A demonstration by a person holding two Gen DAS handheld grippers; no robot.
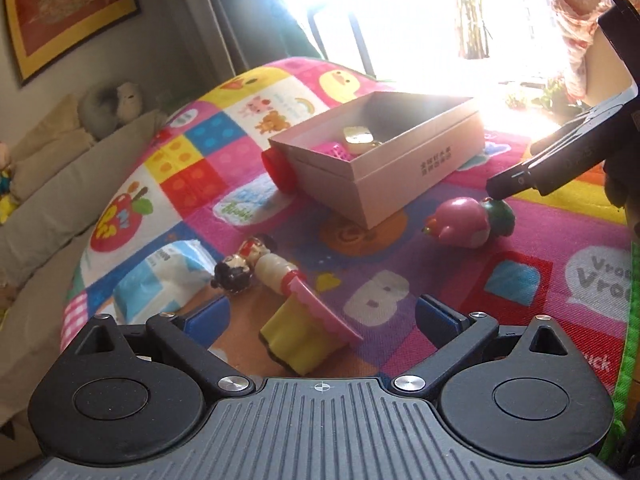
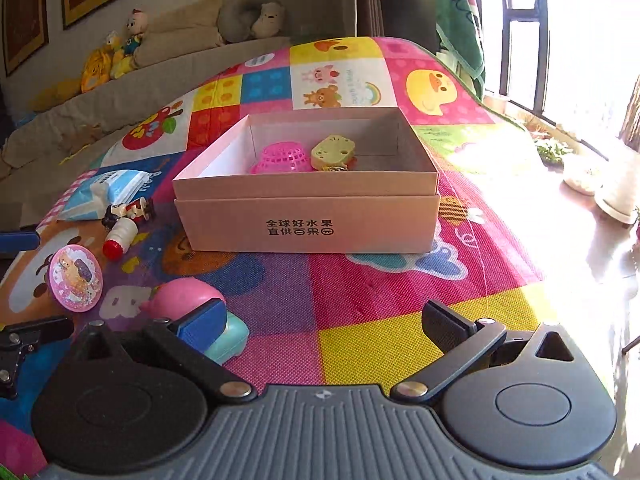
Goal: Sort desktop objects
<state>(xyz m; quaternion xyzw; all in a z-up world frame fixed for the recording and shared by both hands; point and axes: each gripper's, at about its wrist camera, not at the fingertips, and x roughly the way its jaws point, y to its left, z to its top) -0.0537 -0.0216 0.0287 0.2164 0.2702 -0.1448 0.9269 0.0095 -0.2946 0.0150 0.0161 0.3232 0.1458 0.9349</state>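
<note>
Bright play mat (image 2: 360,320), sofa (image 2: 120,92), sunlit window (image 2: 560,40)

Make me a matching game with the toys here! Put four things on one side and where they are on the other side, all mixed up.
Things:
1. pink basket
2. tissue pack
3. pink bird toy
4. yellow-and-pink toy

Places:
A. on the mat, near the right gripper's left finger
B. between the left gripper's open fingers
C. inside the box
D. on the mat left of the box

Pairs: 1-C, 2-D, 3-A, 4-B

Open box (image 1: 400,176), pink toy (image 1: 460,224) on mat (image 1: 400,264)
</note>
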